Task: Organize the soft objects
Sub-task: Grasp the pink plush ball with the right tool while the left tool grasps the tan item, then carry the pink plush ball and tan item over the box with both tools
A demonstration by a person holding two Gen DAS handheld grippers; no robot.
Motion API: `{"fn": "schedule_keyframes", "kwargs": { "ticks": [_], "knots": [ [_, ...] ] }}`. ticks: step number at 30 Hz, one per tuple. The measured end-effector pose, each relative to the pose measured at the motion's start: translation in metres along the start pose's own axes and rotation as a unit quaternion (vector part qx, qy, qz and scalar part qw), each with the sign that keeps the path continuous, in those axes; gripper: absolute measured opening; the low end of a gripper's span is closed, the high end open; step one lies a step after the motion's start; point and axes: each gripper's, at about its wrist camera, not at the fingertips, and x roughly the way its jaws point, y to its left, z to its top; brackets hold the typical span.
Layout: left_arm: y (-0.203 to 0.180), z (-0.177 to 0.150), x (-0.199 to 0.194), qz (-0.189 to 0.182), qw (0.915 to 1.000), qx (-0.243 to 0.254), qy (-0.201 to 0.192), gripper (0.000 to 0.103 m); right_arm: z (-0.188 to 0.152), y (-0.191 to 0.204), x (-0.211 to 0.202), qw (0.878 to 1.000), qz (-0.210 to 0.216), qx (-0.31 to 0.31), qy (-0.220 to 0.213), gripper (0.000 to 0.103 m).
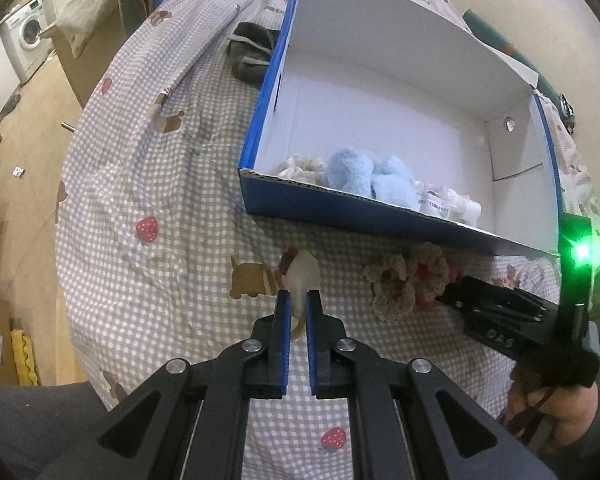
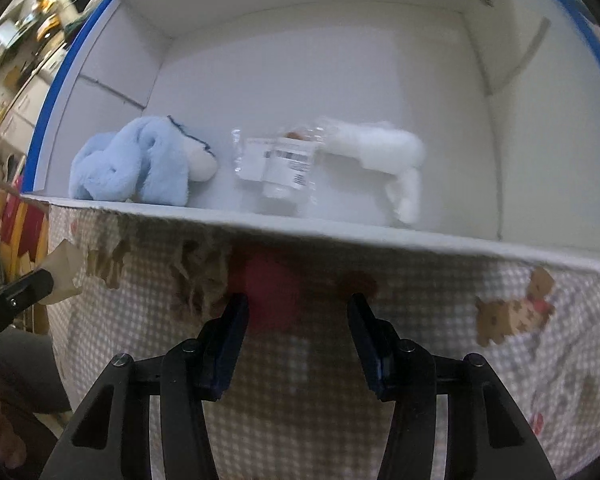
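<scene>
Already my left gripper [image 1: 298,300] pinches a cream cloth scrap [image 1: 303,276] above the bedsheet [image 1: 172,200], while my right gripper [image 2: 298,304], half-open, straddles a pink crocheted scrunchie [image 2: 274,288] against the blue box [image 1: 340,210], where cardboard could foul the fingers

Checked bedsheet [image 1: 172,200], blue box [image 1: 340,212], crochet scrunchies [image 1: 408,280], dark cloth [image 1: 248,56]

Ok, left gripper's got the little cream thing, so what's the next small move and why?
Probably carry the cream soft piece, pinched in the left gripper, over the near wall of the box and release: the blue plush already lies inside.
</scene>
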Motion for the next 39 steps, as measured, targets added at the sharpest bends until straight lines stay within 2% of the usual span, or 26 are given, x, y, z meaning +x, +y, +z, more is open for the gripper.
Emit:
{"fn": "schedule_keyframes", "kwargs": {
  "ticks": [6,7,8,10,12,16,18,20,25,28,39],
  "knots": [
    [0.001,0.0,0.002,0.004,1.0,-0.003,0.001,0.007,0.007,0.026,0.009,0.999,0.008,-0.045,-0.023,0.054],
    [0.002,0.0,0.002,0.004,1.0,-0.005,0.001,0.007,0.006,0.032,0.008,0.998,0.006,-0.059,-0.03,0.041],
    [0.003,0.001,0.002,0.004,1.0,-0.006,0.001,0.007,0.005,0.038,0.006,0.997,-0.004,-0.074,-0.034,0.035],
    [0.005,0.002,0.003,0.005,0.9999,-0.011,0.003,0.007,0.002,0.041,0.003,0.996,0.003,-0.085,-0.028,0.03],
    [0.007,0.003,0.004,0.004,0.9999,-0.013,0.004,0.007,-0.003,0.038,-0.004,0.996,0.027,-0.077,-0.018,0.03],
    [0.007,0.004,0.001,0.006,0.9999,-0.013,-0.002,0.007,-0.014,0.029,-0.026,0.997,0.039,-0.061,-0.006,0.029],
    [0.007,0.004,0.001,0.007,0.9999,-0.013,-0.002,0.007,-0.02,0.02,-0.039,0.998,0.02,-0.057,-0.005,0.029],
    [0.007,0.004,0.001,0.009,0.9999,-0.013,-0.002,0.007,-0.024,0.012,-0.054,0.998,-0.001,-0.059,-0.013,0.029],
    [0.006,0.003,0.002,0.015,0.9998,-0.011,-0.004,0.007,-0.022,-0.006,-0.087,0.998,0.017,-0.031,-0.051,0.029],
    [0.004,0.002,0.002,0.019,0.9998,-0.004,-0.008,0.007,-0.023,-0.006,-0.09,0.997,0.023,-0.028,-0.069,0.029],
    [-0.004,-0.003,0.003,0.04,0.9988,0.022,-0.015,0.007,-0.026,0.006,-0.077,0.996,0.022,-0.031,-0.076,0.029]
  ]
}}
